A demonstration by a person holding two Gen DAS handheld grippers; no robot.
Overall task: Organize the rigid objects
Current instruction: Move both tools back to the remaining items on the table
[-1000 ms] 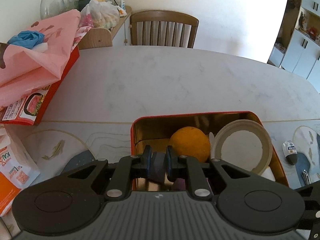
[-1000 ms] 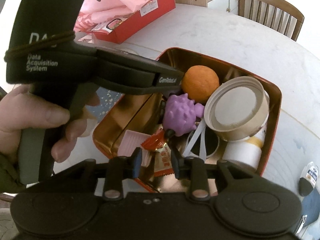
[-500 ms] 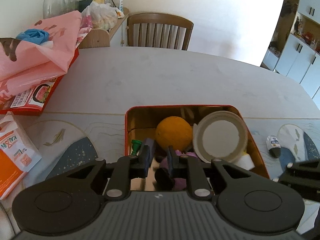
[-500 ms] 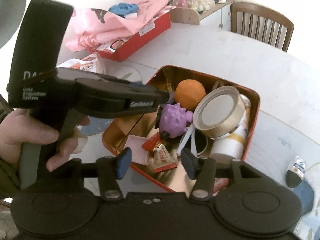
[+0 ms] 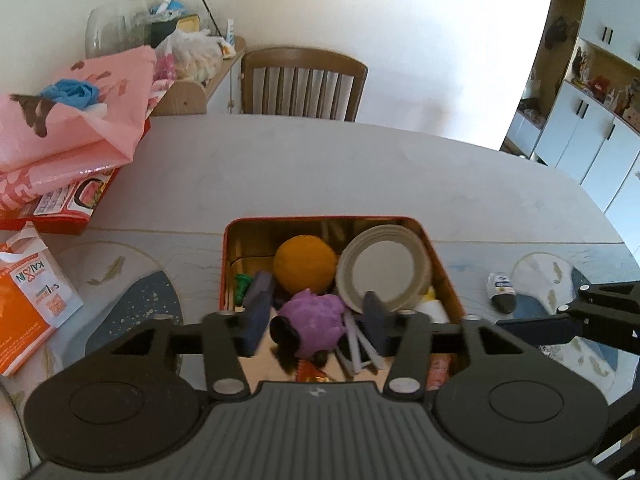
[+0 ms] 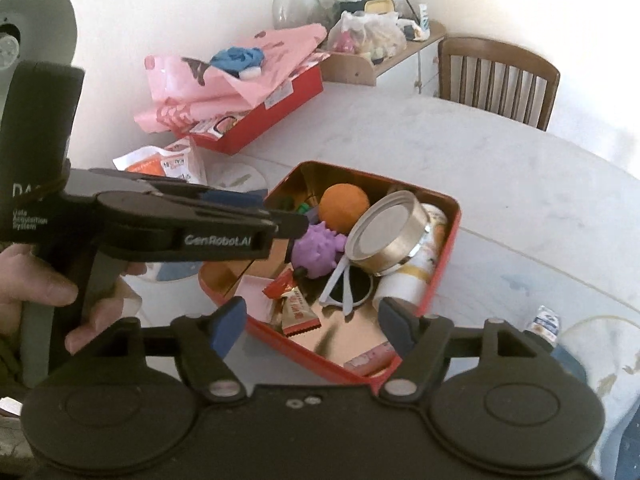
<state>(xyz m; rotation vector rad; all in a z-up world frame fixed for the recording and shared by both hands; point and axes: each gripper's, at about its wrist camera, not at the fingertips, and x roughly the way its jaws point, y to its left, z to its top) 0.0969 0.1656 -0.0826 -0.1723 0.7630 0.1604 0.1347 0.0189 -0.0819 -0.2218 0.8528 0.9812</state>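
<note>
A red tin (image 5: 437, 258) with a gold inside holds an orange ball (image 5: 305, 265), a purple spiky toy (image 5: 314, 326), a lidded can (image 5: 382, 266), white sunglasses (image 6: 343, 280) and wrapped sweets (image 6: 297, 309). My left gripper (image 5: 317, 308) hovers above the tin's near side. Its jaws are opening and grip nothing; the purple toy lies in the tin below the gap. My right gripper (image 6: 312, 322) hangs over the tin's (image 6: 454, 236) near corner, its jaws opening and empty. In the right wrist view the left gripper (image 6: 280, 222) reaches in from the left over the tin.
A pink bag (image 5: 72, 136) lies on a red box at the back left, with an orange and white packet (image 5: 28, 300) nearer. A small tube (image 5: 500, 292) lies right of the tin. A wooden chair (image 5: 300, 84) stands behind the table. A person's hand (image 6: 36, 280) holds the left gripper.
Both grippers have drawn back and up from the tin. The left jaws, shut before, now stand apart. The right jaws have spread wide, and the wrapped sweet between them lies in the tin.
</note>
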